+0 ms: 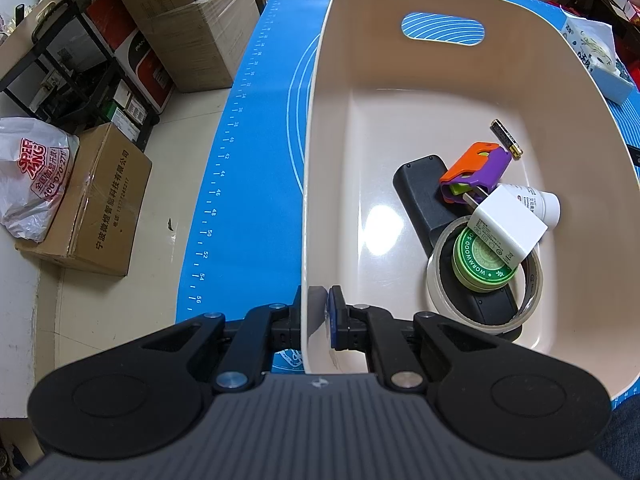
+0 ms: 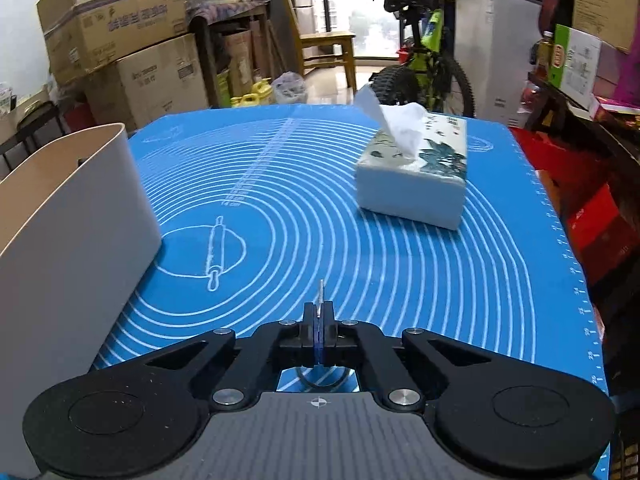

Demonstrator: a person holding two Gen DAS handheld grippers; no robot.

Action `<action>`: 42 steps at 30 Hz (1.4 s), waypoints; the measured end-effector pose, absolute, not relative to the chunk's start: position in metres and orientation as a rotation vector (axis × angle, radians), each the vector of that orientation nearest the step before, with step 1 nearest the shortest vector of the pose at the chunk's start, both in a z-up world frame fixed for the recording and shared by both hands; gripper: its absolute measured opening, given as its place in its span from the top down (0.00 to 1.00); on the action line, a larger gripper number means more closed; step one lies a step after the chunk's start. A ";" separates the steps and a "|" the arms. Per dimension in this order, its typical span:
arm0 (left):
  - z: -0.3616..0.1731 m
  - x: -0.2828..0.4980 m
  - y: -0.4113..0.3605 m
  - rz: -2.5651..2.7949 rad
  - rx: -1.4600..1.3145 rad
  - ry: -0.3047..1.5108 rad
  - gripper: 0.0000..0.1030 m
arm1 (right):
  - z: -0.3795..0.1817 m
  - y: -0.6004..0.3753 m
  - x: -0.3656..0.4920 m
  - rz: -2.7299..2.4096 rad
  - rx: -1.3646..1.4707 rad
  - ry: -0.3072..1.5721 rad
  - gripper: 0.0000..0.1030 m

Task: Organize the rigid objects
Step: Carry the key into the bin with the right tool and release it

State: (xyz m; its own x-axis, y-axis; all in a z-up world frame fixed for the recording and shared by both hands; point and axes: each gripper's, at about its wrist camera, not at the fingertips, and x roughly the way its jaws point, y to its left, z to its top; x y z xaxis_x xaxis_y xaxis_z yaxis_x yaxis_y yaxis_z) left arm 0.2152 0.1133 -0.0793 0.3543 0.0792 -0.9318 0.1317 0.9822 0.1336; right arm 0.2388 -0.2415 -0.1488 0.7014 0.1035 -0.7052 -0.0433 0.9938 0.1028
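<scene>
Left wrist view: the left gripper [image 1: 318, 300] is clamped on the near wall of the bin [image 1: 316, 160], one finger outside, one inside. The bin sits on the blue mat [image 1: 248, 160]. Its contents cluster at 4 o'clock on the bin floor: a black remote [image 1: 424, 196], with an orange-purple toy [image 1: 476, 168] leaning on its far end and a battery [image 1: 506, 138] just beyond, at 1 o'clock of the toy. Nearer, a tape roll [image 1: 436, 284] rings a green tin [image 1: 476, 264]; a white charger [image 1: 508, 224] rests on the tin, touching a white bottle [image 1: 540, 202] at its 2 o'clock.

Right wrist view: the right gripper [image 2: 319, 314] is closed on a thin metal piece — apparently a key [image 2: 320, 292] — whose tip points to 12 o'clock, above the mat [image 2: 360, 272]; a ring [image 2: 320, 378] shows below the fingers. The bin's [image 2: 80, 220] outer wall stands at 9 o'clock; a tissue box [image 2: 416, 176] lies on the mat at 1 o'clock, well apart from the gripper.
</scene>
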 end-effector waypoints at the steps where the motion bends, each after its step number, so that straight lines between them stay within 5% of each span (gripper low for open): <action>1: -0.079 0.215 0.113 -0.035 0.199 1.210 0.89 | -0.149 -0.239 0.240 0.078 0.063 0.795 0.89; 12: -0.079 0.215 0.113 -0.035 0.200 1.211 0.89 | -0.149 -0.240 0.243 0.043 0.073 0.798 0.89; 29: -0.079 0.215 0.112 -0.032 0.201 1.209 0.89 | -0.030 -0.152 0.229 0.344 0.133 0.615 0.89; 42: -0.079 0.215 0.114 -0.035 0.196 1.206 0.89 | -0.070 -0.058 0.238 0.412 -0.011 0.842 0.89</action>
State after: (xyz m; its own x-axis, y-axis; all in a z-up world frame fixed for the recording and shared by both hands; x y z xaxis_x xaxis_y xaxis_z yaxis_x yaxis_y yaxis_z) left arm 0.2152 0.1135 -0.0787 0.3580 0.0770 -0.9305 0.1314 0.9825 0.1318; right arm 0.2376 -0.0582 -0.0703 0.5920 0.3503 -0.7259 -0.3586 0.9210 0.1520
